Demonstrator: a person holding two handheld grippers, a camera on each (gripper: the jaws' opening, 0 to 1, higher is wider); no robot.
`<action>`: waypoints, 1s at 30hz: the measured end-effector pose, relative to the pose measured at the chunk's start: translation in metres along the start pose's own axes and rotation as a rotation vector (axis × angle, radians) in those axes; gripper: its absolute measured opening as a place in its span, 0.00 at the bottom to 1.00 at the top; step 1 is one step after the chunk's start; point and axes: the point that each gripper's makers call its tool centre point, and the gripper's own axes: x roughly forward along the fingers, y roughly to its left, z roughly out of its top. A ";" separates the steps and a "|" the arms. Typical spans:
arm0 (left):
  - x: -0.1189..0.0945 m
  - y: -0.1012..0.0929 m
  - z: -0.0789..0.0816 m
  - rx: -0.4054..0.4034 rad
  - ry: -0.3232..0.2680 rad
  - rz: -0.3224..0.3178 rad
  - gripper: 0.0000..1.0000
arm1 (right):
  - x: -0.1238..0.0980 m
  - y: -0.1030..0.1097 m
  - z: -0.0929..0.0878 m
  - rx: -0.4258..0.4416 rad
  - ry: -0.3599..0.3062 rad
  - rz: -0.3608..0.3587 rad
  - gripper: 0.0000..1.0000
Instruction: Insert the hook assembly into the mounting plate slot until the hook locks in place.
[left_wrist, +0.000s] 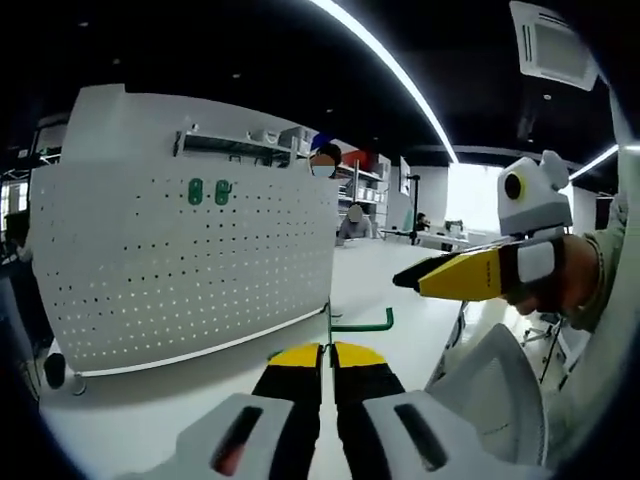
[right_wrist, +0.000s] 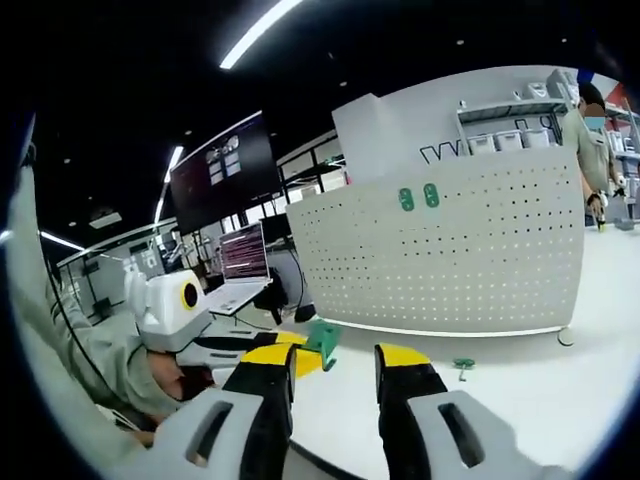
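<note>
Two green hooks (left_wrist: 209, 191) (pegboard (left_wrist: 180, 270))

Left gripper (left_wrist: 328, 352) pinched closed (right gripper (right_wrist: 335, 358) parted).

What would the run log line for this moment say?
left gripper: shut on green hook | right gripper: open | pegboard: two green hooks mounted | insertion: not yet done

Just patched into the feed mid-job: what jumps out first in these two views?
The big white pegboard stands upright on the white table, two green hooks already mounted near its top. The left hand-held gripper is shut on a green hook assembly, while the right hand-held gripper is open, a small green hook lying ahead.
</note>
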 end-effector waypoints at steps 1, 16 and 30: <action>0.000 -0.001 0.002 0.004 -0.009 0.000 0.03 | 0.000 0.000 0.000 0.000 0.000 0.000 0.27; -0.001 -0.026 0.028 0.056 -0.089 -0.053 0.03 | 0.001 0.009 0.010 0.062 -0.048 0.029 0.16; -0.003 -0.037 0.040 0.047 -0.146 -0.068 0.03 | -0.001 0.014 0.015 0.140 -0.098 0.036 0.06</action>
